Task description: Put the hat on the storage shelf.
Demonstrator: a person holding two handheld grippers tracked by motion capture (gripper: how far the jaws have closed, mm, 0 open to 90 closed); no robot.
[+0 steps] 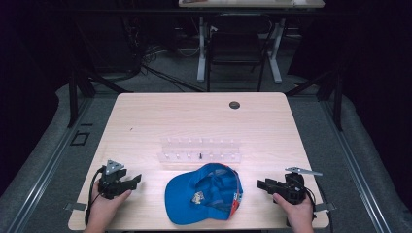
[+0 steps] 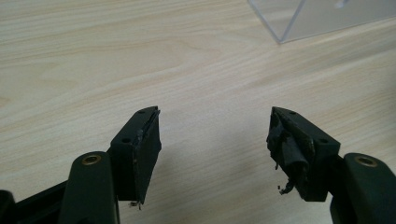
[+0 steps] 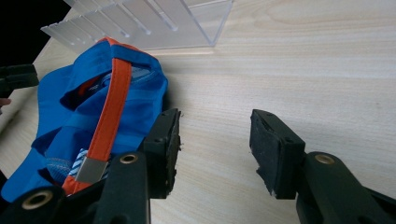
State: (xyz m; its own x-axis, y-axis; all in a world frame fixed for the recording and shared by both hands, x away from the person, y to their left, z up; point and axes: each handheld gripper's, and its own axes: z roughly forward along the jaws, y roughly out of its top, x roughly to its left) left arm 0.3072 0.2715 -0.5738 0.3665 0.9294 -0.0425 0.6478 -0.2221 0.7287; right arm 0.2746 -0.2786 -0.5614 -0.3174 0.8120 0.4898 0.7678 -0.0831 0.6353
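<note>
You had a blue cloth cap with an orange strap (image 1: 204, 194) lying upside down on the light wooden table (image 1: 145, 121), in the lower middle of the high view, with its bill toward the lower left and its strap toward the right. Just above it in that view sat a clear plastic rack with rows of little pegs (image 1: 200, 149), close to the cap but not touching it. Your left gripper (image 1: 132, 180) was at the lower left of the high view, resting near the cap's left side with a gap of bare wood between them. In the left gripper view its jaws were spread wide, with nothing but table between them, and a corner of the clear rack showed at the upper right. Your right gripper (image 1: 262, 185) was at the lower right of the high view, pointing at the cap. In the right gripper view its jaws were spread wide too, with bare wood between them. The cap lay at the left of that view, right beside the left jaw, and the orange strap ran down to a small silver buckle (image 3: 89, 169) at the lower left.
</note>
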